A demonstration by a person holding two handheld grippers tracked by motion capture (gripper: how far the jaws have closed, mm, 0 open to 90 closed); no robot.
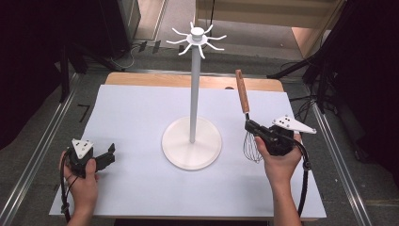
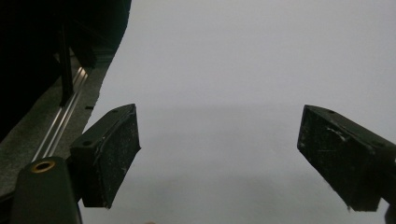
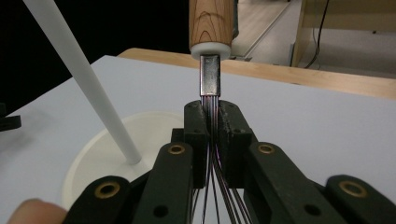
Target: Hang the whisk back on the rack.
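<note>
A wire whisk point(image 1: 243, 100) with a wooden handle stands nearly upright at the right of the table, its handle up and its wire loops point(image 1: 252, 147) hanging below. My right gripper point(image 1: 250, 126) is shut on the neck of the whisk. In the right gripper view the two pads point(image 3: 197, 126) squeeze the wires just under the metal collar of the whisk point(image 3: 210, 28). A white hook stand point(image 1: 192, 94) with a round base point(image 1: 191, 143) rises at the table's middle, left of the whisk. My left gripper point(image 1: 111, 155) rests at the front left, open, with nothing between its fingers point(image 2: 109, 156).
A pale sheet point(image 1: 141, 117) covers the wooden table. The stand's top point(image 1: 197, 38) carries several curved hooks. Metal rails point(image 1: 37, 155) run along both sides of the table, with dark stands and cables beyond the far edge.
</note>
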